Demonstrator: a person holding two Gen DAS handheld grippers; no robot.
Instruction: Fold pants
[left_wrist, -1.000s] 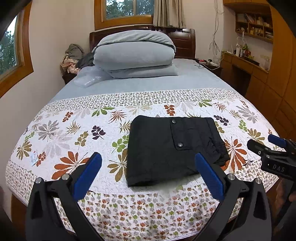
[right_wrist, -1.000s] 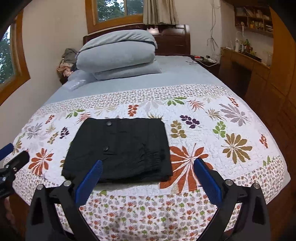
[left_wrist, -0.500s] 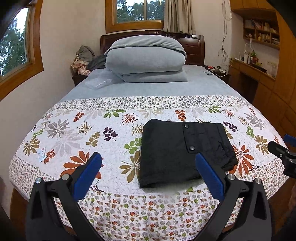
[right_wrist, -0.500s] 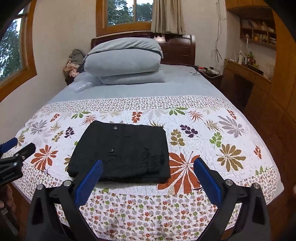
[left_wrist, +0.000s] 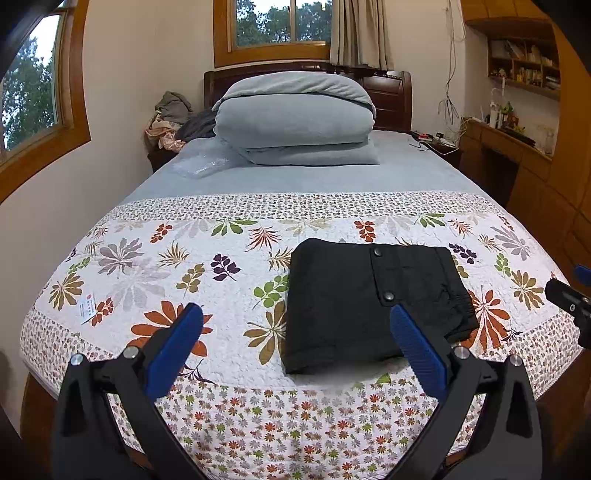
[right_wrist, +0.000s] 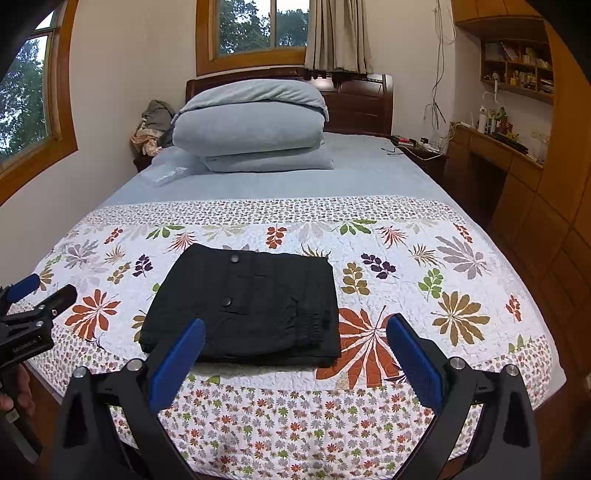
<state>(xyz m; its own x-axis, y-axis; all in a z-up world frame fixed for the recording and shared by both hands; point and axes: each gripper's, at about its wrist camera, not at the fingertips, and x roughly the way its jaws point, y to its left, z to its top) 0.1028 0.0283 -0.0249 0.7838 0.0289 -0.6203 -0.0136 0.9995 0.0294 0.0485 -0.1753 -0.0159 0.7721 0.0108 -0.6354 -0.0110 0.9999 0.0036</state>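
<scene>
The black pants (left_wrist: 369, 302) lie folded into a compact rectangle on the floral quilt (left_wrist: 184, 280), two snap buttons showing on top. They also show in the right wrist view (right_wrist: 251, 302). My left gripper (left_wrist: 295, 325) is open and empty, held back from the near bed edge, left of the pants. My right gripper (right_wrist: 295, 332) is open and empty, held back in front of the pants' near right corner. Neither touches the cloth. Each gripper shows at the edge of the other's view.
Stacked grey-blue pillows (left_wrist: 295, 118) and a clear plastic bag (left_wrist: 203, 166) lie at the head of the bed. A clothes pile (left_wrist: 170, 118) sits at the back left. Wooden desk and cabinets (right_wrist: 517, 177) run along the right wall.
Both grippers have pulled back and risen away from the bed, so the folded pants look smaller and farther. The pants have not moved. Both jaws stay open.
</scene>
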